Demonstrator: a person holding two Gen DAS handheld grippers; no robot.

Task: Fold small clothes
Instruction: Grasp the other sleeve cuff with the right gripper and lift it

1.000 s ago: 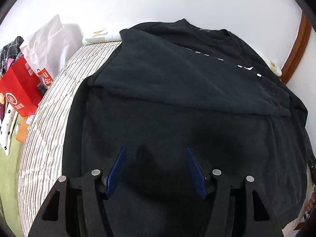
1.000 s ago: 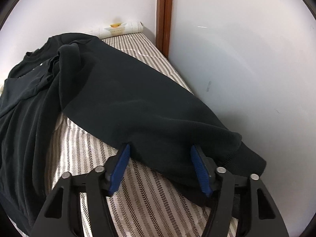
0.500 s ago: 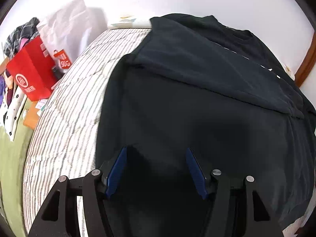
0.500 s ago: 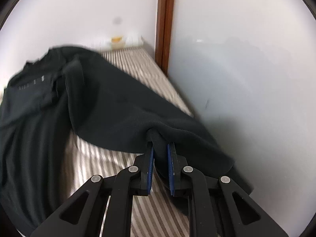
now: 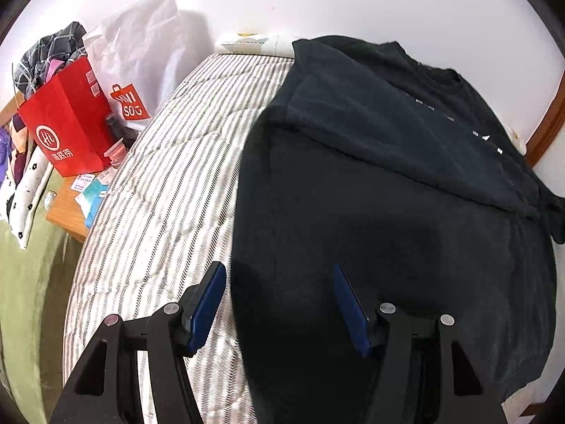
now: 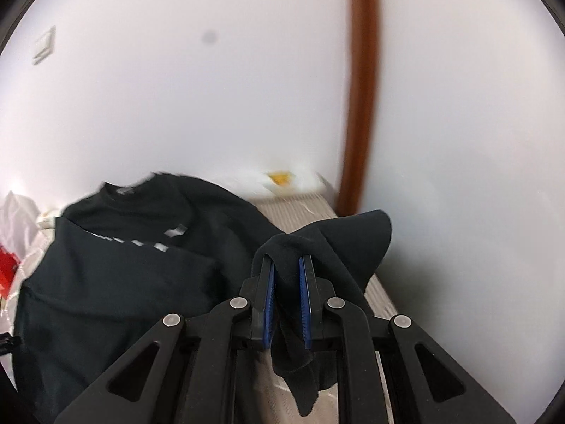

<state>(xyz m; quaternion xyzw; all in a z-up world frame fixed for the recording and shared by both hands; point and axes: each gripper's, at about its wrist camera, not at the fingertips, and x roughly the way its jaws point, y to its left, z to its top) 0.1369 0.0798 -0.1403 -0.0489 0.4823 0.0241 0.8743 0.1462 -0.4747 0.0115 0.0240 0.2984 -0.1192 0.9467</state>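
The right gripper (image 6: 286,295) was open around the sleeve (image 6: 339,243) a moment ago; now its 2 fingers are pinched on it and have lifted it off the striped bed (image 5: 169,183). So the sleeve looks ready to be folded over the black sweatshirt (image 5: 388,233), which lies flat on the bed. The left gripper (image 5: 279,305) has slid to the shirt's left edge, fingers wide, holding nothing. A red bag (image 5: 67,130) sits well apart, and the wall (image 6: 459,141) is near.

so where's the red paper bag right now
In the left wrist view the red paper bag stands at the far left, beside the striped mattress, in front of a white plastic bag.
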